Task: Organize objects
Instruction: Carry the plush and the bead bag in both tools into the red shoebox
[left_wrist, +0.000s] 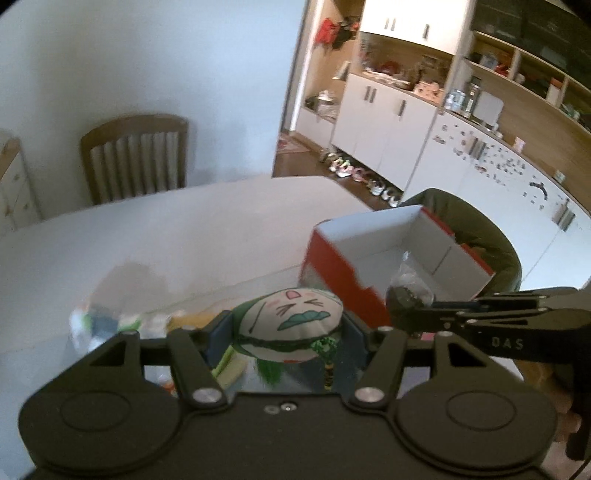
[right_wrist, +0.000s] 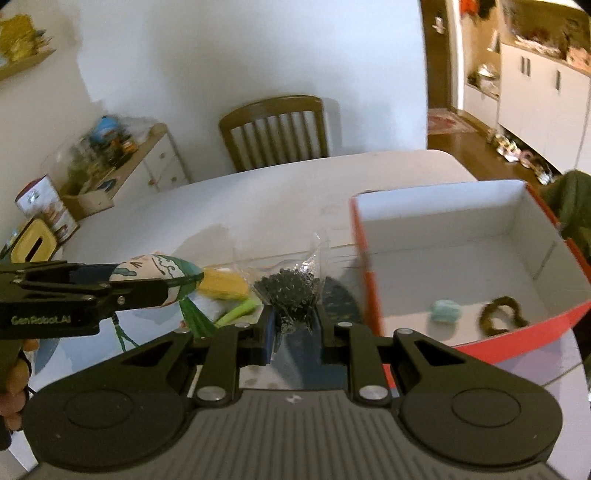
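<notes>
A: What was the biggest thing there?

B: The white oval surface, then the open red cardboard box with a white inside, standing on it at the right. A small teal lump and a dark brown loop lay on the box floor.

A: And the fingers?

B: The left gripper was closed on a round white cushion with a drawn face and green trim, lifted off the surface, pressed between both pads. The right gripper stood narrow, pinching a clear plastic bag of small dark beads, just left of the box's wall.

A: Anything unclear?

B: The yellow and green pieces behind the cushion were blurred; I couldn't name them. The box's near corner was cut off.
</notes>
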